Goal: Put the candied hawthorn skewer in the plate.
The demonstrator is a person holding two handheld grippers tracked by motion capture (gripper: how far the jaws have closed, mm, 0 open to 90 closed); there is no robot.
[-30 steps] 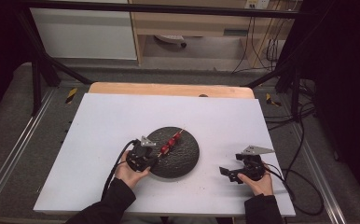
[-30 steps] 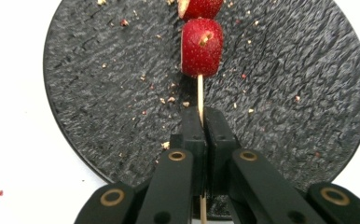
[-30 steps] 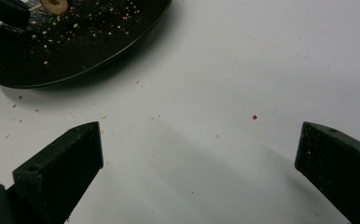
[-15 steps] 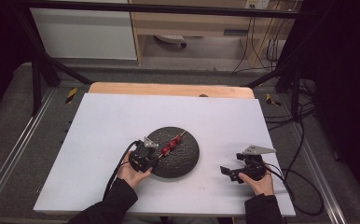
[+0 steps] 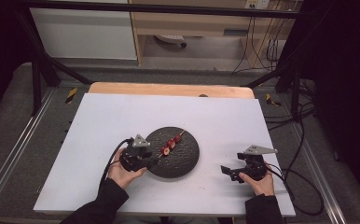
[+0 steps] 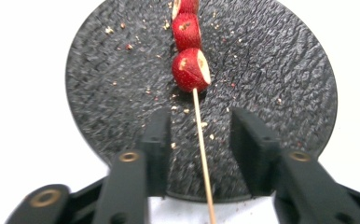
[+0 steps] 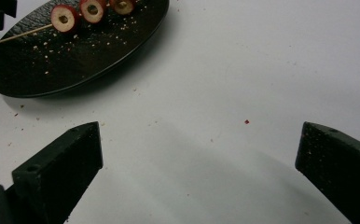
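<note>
A wooden skewer (image 5: 171, 144) with three red fruit pieces (image 6: 190, 70) lies on a round black plate (image 5: 183, 161) at the table's middle. My left gripper (image 5: 152, 161) sits at the plate's left rim, pointing along the skewer. Its jaws have just been opening. The bare stick (image 6: 200, 135) runs between the two jaws, and neither pad touches it. My right gripper (image 5: 229, 172) rests to the right of the plate, low over the white table, jaws wide apart with nothing between them (image 7: 201, 154). The plate (image 7: 75, 60) and fruit (image 7: 92, 9) lie ahead of it to the left.
The white tabletop (image 5: 122, 116) has room on all sides of the plate. Crumbs are scattered over the plate (image 6: 271, 70) and on the table near it. A wooden strip (image 5: 169, 88) edges the far side. Cables trail off to the right (image 5: 304, 186).
The left gripper's jaws have come apart and let go of the skewer stick, which now lies on the plate. The right hand has kept still.
</note>
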